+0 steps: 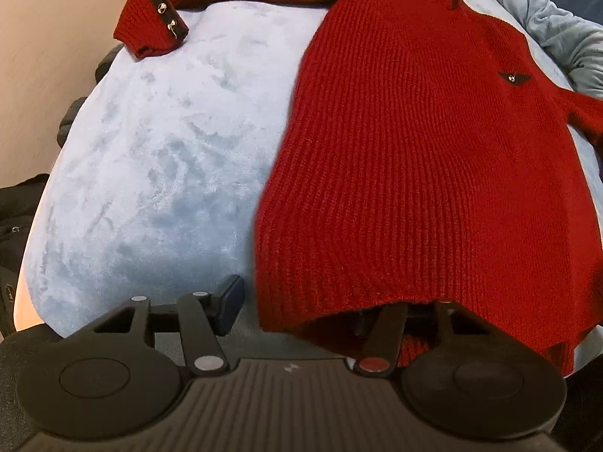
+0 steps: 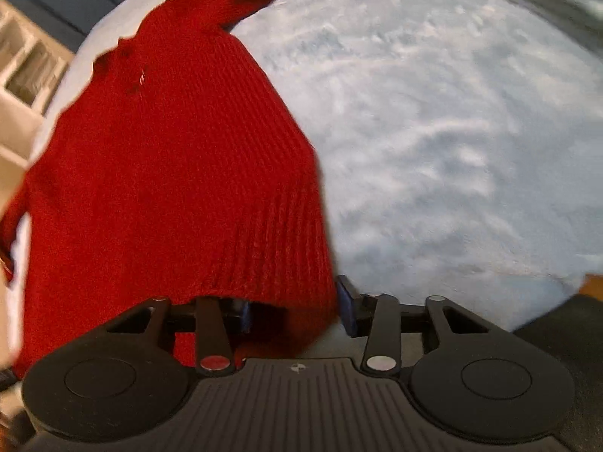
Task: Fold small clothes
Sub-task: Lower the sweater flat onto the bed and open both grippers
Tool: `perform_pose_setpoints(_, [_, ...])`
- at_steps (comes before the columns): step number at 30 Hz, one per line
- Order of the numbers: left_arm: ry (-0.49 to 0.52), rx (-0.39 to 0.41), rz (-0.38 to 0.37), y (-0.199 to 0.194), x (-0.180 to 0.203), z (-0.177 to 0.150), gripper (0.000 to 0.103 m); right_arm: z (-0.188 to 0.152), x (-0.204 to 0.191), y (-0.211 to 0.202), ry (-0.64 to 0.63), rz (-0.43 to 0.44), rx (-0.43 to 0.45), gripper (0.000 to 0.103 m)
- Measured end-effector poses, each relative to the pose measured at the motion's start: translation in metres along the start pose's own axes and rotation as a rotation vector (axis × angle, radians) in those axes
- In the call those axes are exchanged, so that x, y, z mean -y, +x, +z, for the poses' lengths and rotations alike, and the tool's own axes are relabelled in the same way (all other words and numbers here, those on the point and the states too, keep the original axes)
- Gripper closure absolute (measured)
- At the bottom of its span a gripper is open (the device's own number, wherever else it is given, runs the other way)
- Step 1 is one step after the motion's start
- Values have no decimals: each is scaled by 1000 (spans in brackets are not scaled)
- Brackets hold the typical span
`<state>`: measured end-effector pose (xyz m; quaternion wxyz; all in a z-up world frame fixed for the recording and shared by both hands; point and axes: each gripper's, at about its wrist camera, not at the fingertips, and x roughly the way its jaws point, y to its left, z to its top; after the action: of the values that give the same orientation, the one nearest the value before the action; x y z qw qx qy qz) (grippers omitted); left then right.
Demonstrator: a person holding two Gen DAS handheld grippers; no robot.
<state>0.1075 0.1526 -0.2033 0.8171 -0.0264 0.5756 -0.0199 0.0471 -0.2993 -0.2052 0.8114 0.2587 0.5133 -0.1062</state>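
Note:
A red ribbed sweater lies flat on a pale blue plush blanket, front up, with a small black emblem on the chest. One sleeve reaches to the far left and ends in a black studded cuff. My left gripper is at the hem's left corner. Its left finger stands clear of the fabric, and its right finger is hidden under the hem. My right gripper straddles the other hem corner of the sweater. Its right pad is beside the edge, and its left finger is under the hem. Neither gripper visibly pinches the cloth.
A crumpled light blue cloth lies at the far right of the blanket. Dark items sit off the blanket's left edge above a wooden floor. Pale shelving stands beyond the blanket in the right wrist view.

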Motion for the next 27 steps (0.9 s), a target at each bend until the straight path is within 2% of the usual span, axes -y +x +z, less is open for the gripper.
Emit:
perform_pose_setpoints(1, [8, 3, 7, 1, 2, 0, 42, -3, -2, -1, -24, -16, 15, 71])
perform_pose_setpoints(2, [18, 6, 14, 2, 4, 0, 42, -5, -5, -2, -52, -37, 30, 80])
perform_pose_setpoints(3, [33, 11, 23, 2, 7, 0, 46, -6, -8, -2, -82, -58, 48, 94])
perform_pose_setpoints(4, [54, 24, 29, 0, 11, -1, 57, -7, -11, -2, -114, -68, 56, 94])
perform_pose_setpoints(5, [78, 38, 34, -4, 14, -2, 91, -7, -14, -4, -133, -81, 61, 95])
perform_pose_setpoints(6, [106, 58, 60, -11, 19, -2, 96, -6, -17, -8, -162, -92, 72, 95])
perform_pose_setpoints(8, [140, 111, 89, -35, 21, -2, 96, -3, -23, -30, -244, -101, 128, 96])
perform_pose_setpoints(11, [163, 200, 76, -79, 5, -4, 96, 12, -21, -83, -335, -120, 202, 96])
perform_pose_setpoints(13, [165, 218, 51, -95, -5, -7, 96, 17, -13, -109, -357, -98, 210, 97])
perform_pose_setpoints(14, [176, 225, 62, -97, -7, -11, 96, 15, -9, -114, -368, -106, 205, 97])
perform_pose_setpoints(16, [198, 210, 117, -84, -7, -21, 96, 7, 1, -102, -385, -150, 148, 97])
perform_pose_setpoints(19, [172, 126, 140, -49, -7, -32, 96, -7, 16, -65, -322, -178, 40, 96])
perform_pose_setpoints(21, [203, 108, 156, -40, -3, -40, 96, -15, 18, -54, -288, -181, 15, 96])
perform_pose_setpoints(27, [231, 159, 126, -56, -8, -44, 96, -15, 10, -73, -314, -161, 55, 96])
